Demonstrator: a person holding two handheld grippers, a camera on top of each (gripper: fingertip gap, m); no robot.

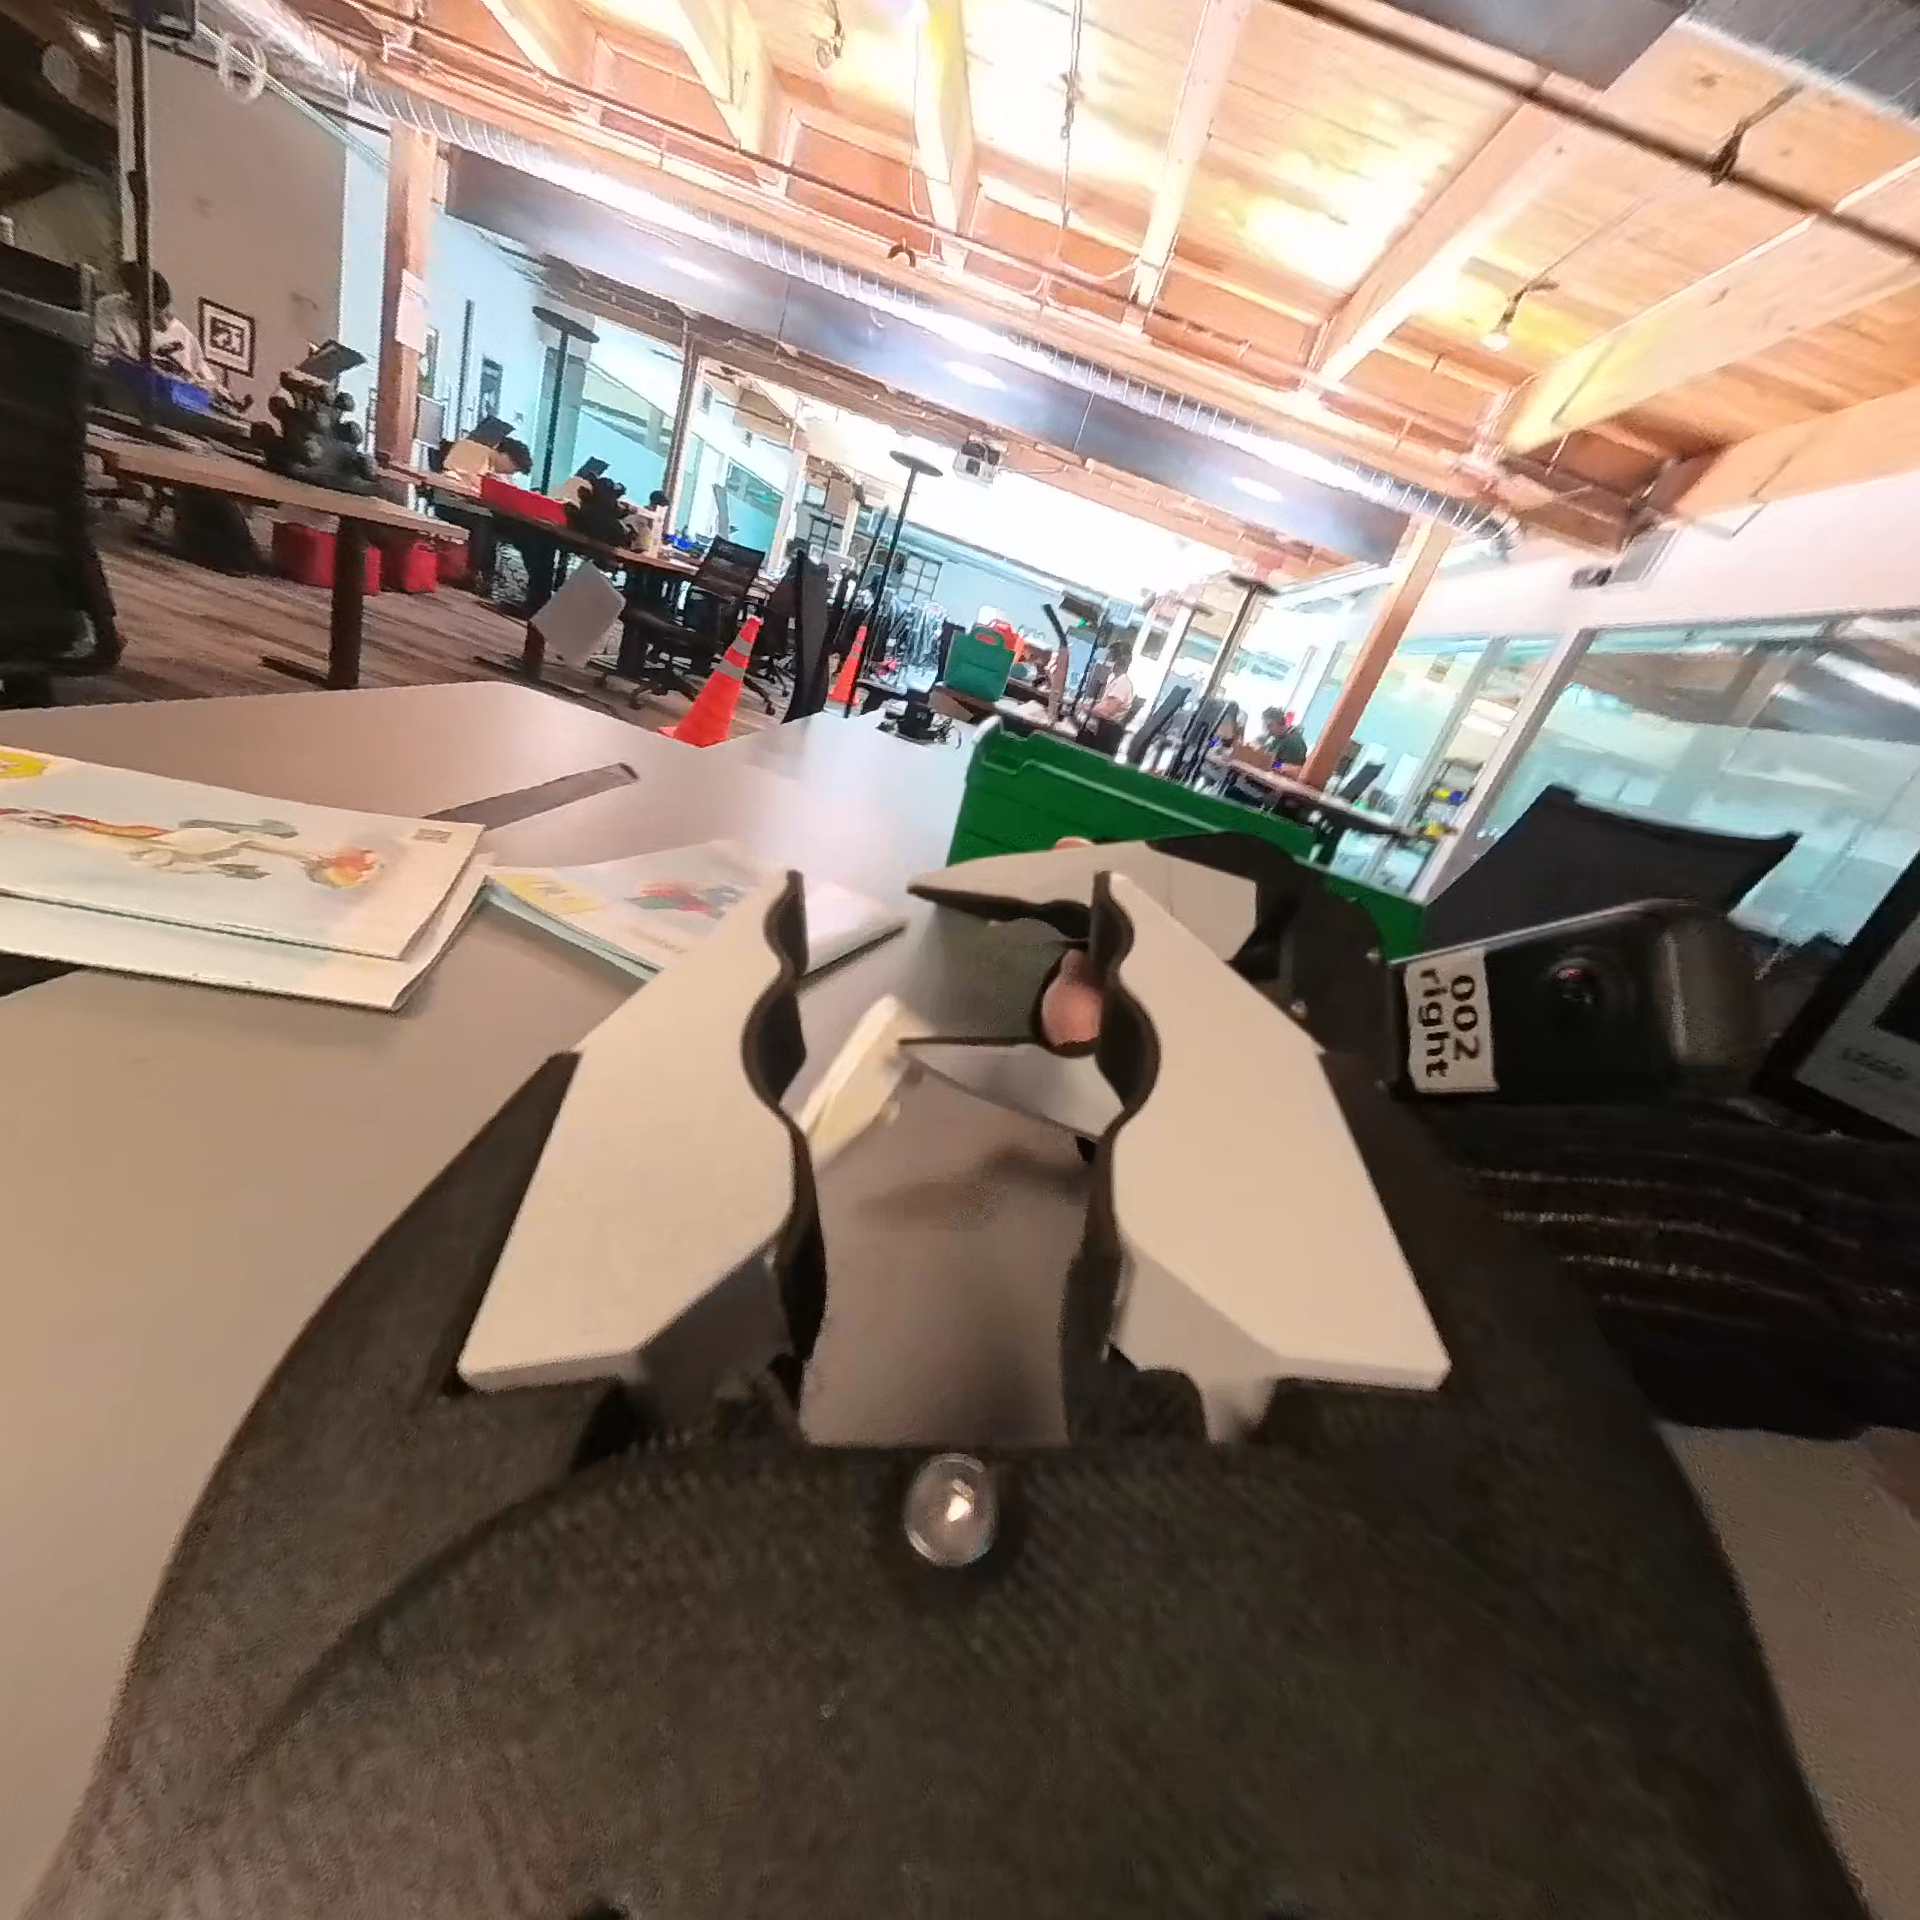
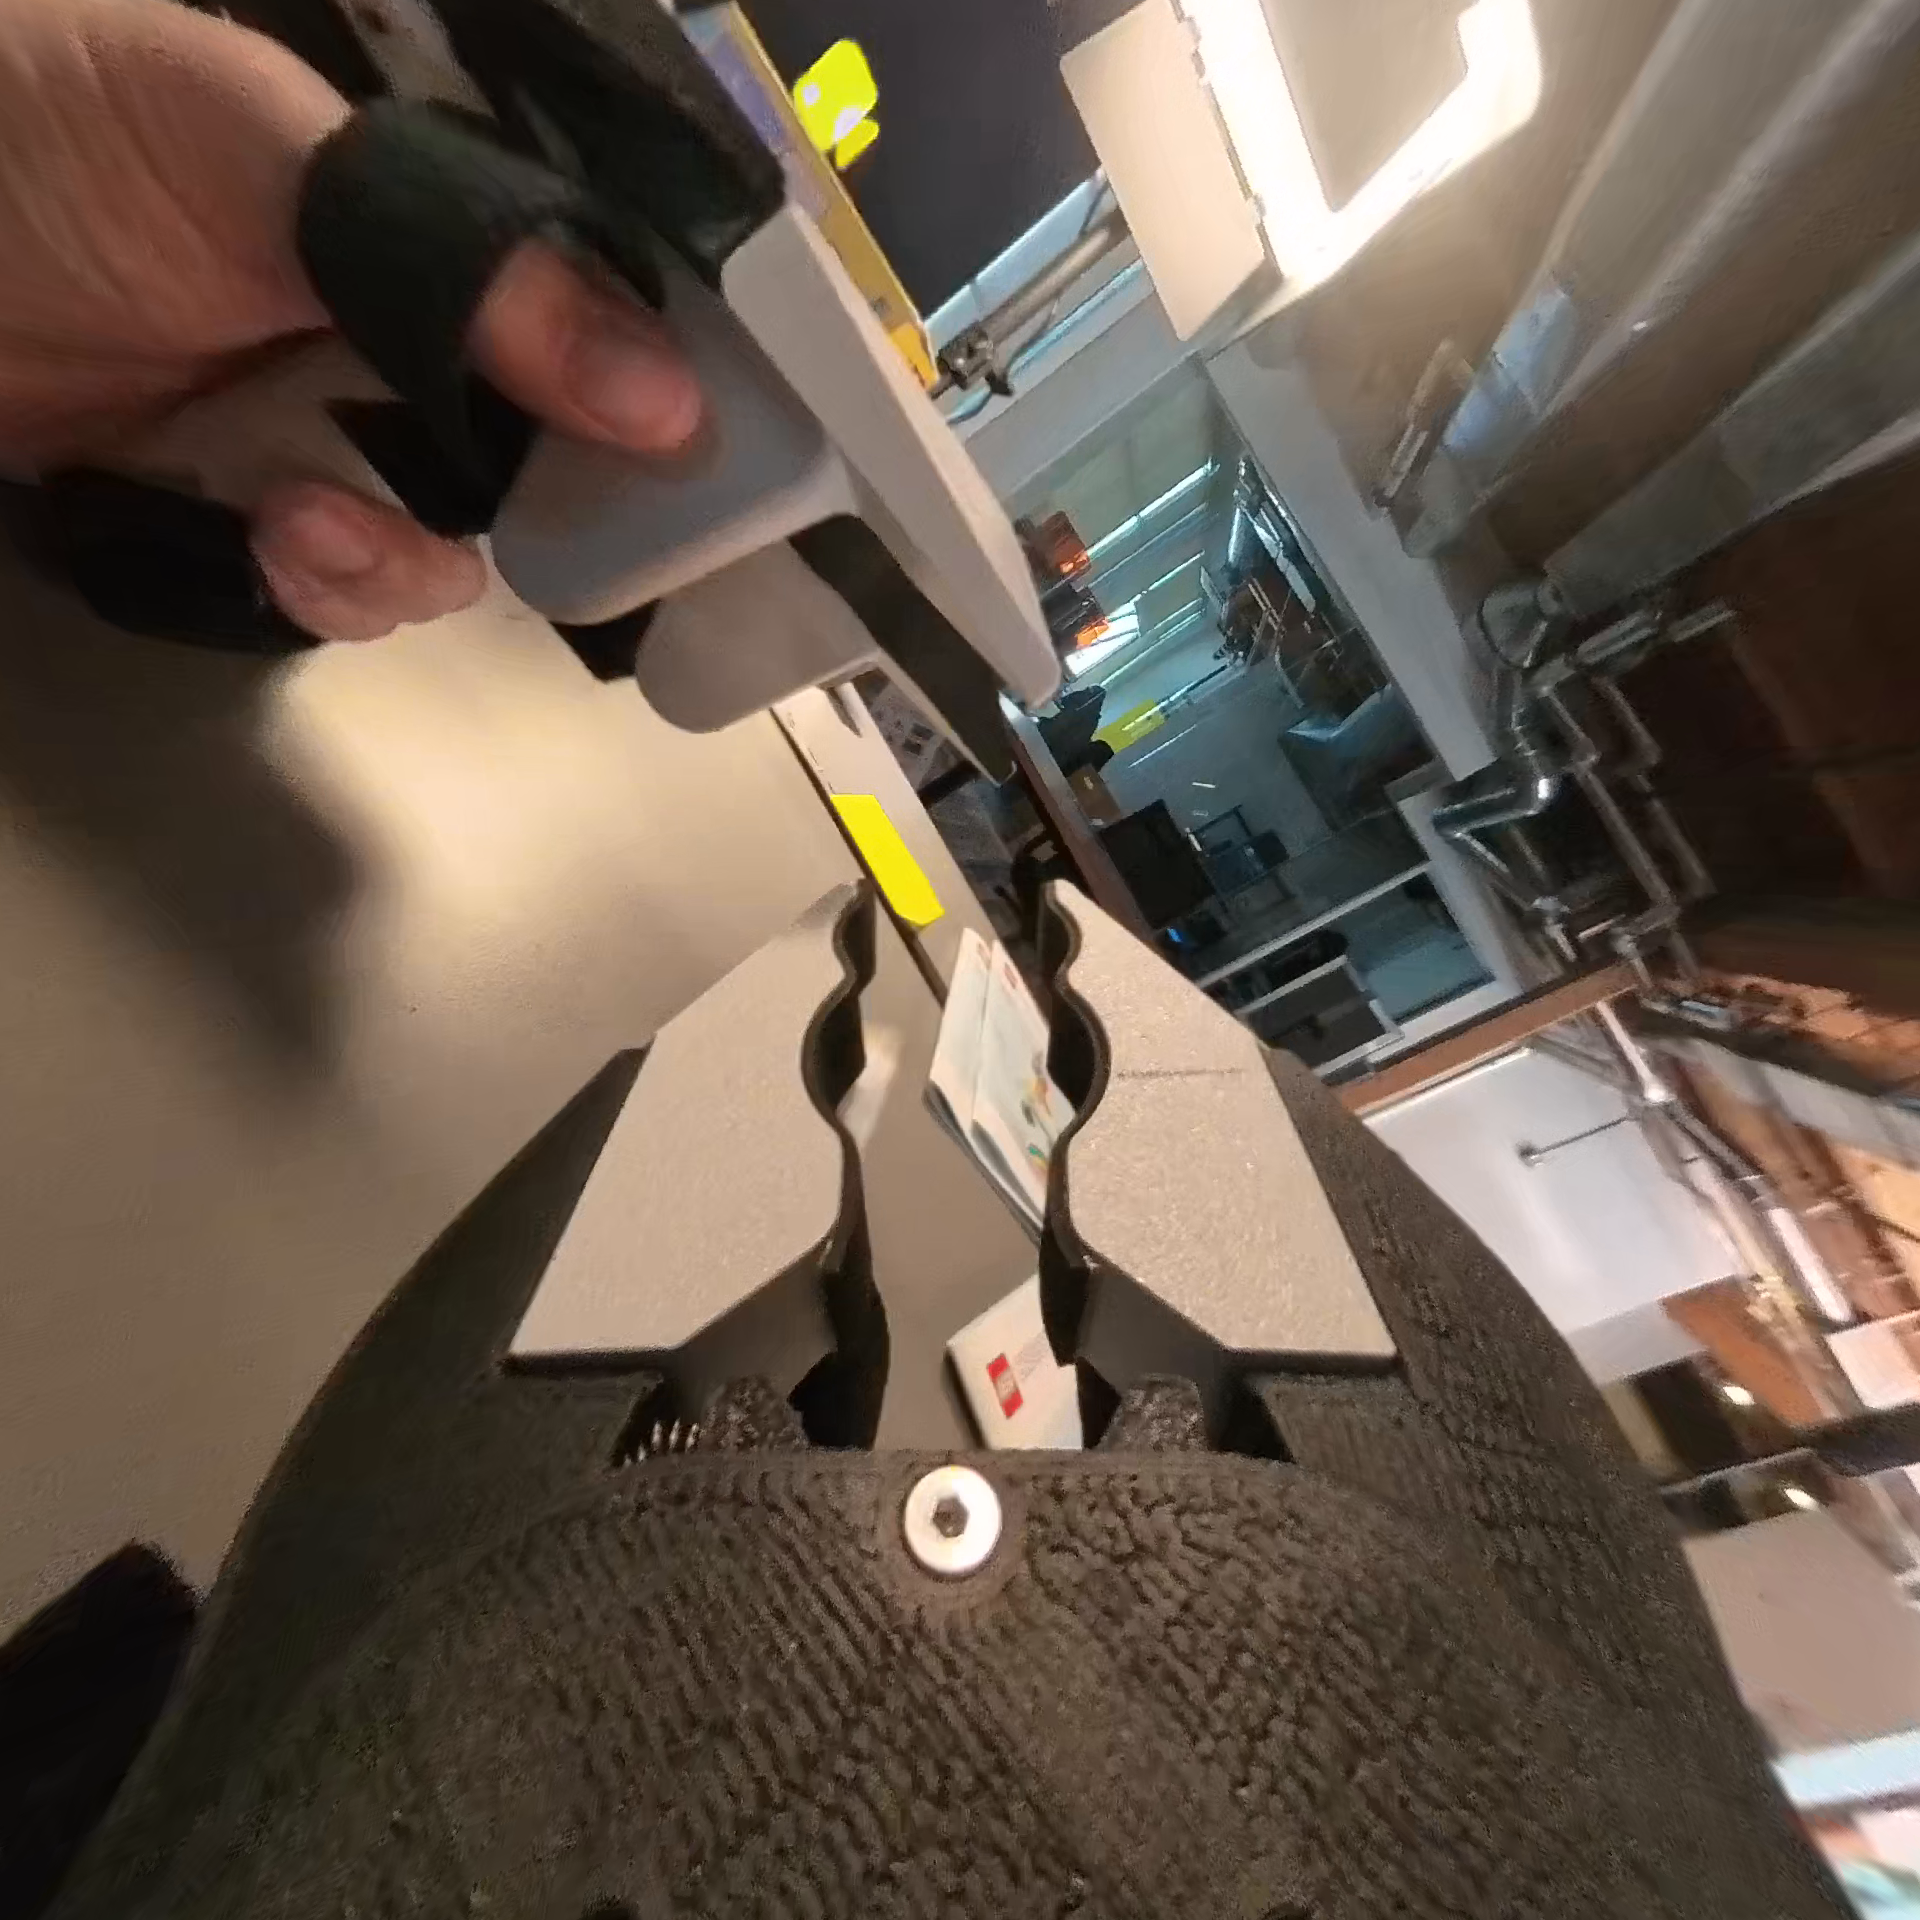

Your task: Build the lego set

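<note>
My left gripper (image 1: 945,935) is open and empty, low over a grey table (image 1: 260,1143). Between its grey fingers I see a small white piece (image 1: 862,1070) on the table and the tips of my right gripper, which comes in from the right with its black camera (image 1: 1579,977). A person's fingertip (image 1: 1070,1003) shows there too. My right gripper (image 2: 956,914) is open and empty, turned on its side. Its fingers frame illustrated booklets (image 2: 997,1070) on the table. A hand in a black fingerless glove (image 2: 416,260) holds the left gripper's body at the upper left of the right wrist view.
Illustrated booklets (image 1: 239,873) lie on the table at the left, with a dark flat strip (image 1: 540,795) behind them. A green bin (image 1: 1091,821) stands behind the grippers. A white box with a red mark (image 2: 1008,1382) lies near the right gripper's base. Desks, chairs and orange cones (image 1: 717,696) stand farther off. The tips of both grippers are at nearly the same place.
</note>
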